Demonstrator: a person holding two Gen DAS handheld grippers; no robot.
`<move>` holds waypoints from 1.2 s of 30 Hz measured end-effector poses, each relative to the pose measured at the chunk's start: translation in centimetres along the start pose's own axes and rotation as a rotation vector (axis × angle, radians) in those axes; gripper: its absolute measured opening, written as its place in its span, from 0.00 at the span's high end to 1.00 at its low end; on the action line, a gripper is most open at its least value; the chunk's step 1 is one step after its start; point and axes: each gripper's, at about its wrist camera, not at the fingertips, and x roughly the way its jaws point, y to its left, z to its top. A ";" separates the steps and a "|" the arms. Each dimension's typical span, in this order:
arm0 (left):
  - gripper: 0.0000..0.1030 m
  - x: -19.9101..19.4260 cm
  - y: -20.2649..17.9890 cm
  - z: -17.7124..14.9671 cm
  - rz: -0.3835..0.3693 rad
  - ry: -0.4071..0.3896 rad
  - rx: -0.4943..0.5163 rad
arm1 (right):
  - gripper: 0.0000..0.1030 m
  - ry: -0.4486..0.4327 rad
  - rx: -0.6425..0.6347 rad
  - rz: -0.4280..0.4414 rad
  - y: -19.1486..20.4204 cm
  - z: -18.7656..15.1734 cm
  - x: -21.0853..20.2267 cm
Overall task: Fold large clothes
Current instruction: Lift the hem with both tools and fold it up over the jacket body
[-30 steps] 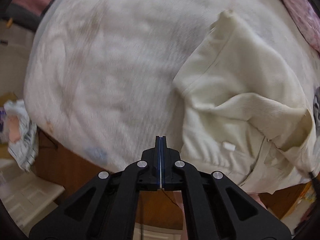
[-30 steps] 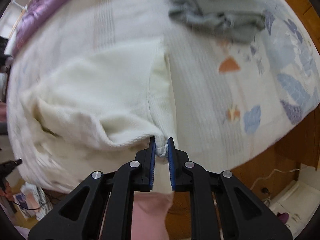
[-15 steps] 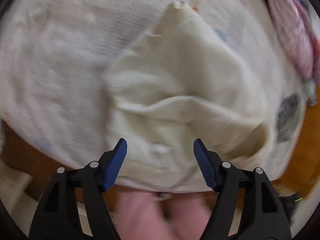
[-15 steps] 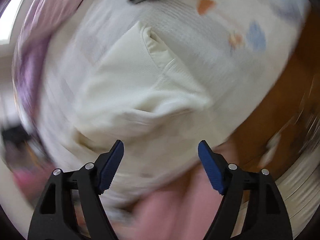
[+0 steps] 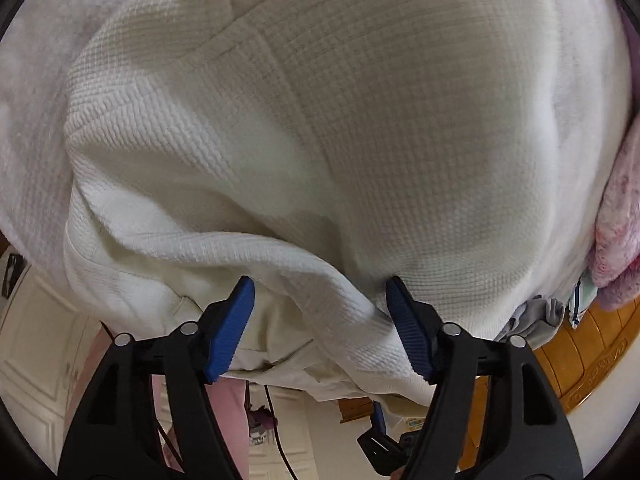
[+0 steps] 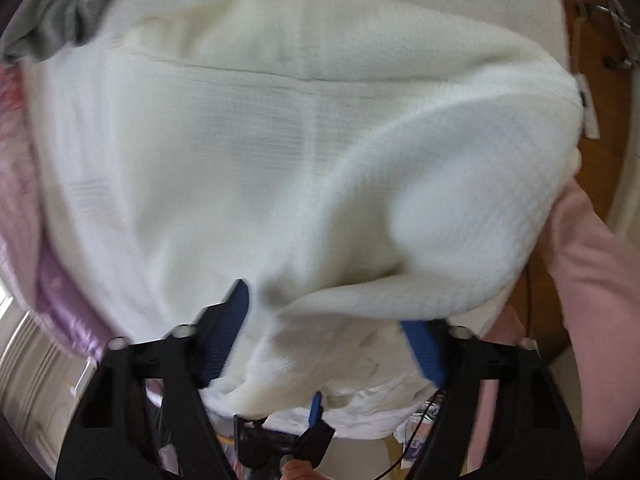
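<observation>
Left wrist view: cream waffle-knit garment (image 5: 360, 128) fills most of the frame, lying on a pale fuzzy bed cover (image 5: 36, 80) that shows at upper left and along the left edge. Texture is a small square grid on the right panel and a coarser rib on the left panel; a stitched seam runs diagonally from top centre down. A thick rolled fold crosses lower centre, sloping down to the right. Left gripper (image 5: 320, 320) sits at the bottom, jaws apart and closing, the fold lying between the blue pads (image 5: 230, 330); the right-hand pad touches the cloth, the left-hand one stands clear of it. Pink fuzzy blanket (image 5: 616, 240) at right edge, wooden bed frame (image 5: 580, 360) at lower right.

Right wrist view, blurred: grey cloth (image 6: 60, 12) bunched at upper left, purple-pink blanket (image 6: 24, 200) down the left edge. The same cream garment (image 6: 260, 140) covers the centre, with a horizontal seam across the upper part and a puffed fold bulging at right. Right gripper (image 6: 324, 332) at the bottom, jaws apart and closing, garment hem between them and draped over the right pad; no firm pinch visible. Pink sleeve (image 6: 592, 280) at right edge.
</observation>
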 end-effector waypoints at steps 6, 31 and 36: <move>0.90 -0.8 1.1 -1.1 0.103 -0.003 0.092 | 0.74 -0.029 -0.141 0.024 -0.4 -1.6 -0.8; 0.24 -1.1 16.1 -9.0 -0.096 -0.097 -0.008 | 0.39 0.045 -0.447 0.024 -9.4 -1.3 -1.1; 0.23 -2.1 13.6 -6.9 -0.122 -0.162 0.031 | 0.18 -0.007 -0.549 -0.027 -6.4 -2.8 1.2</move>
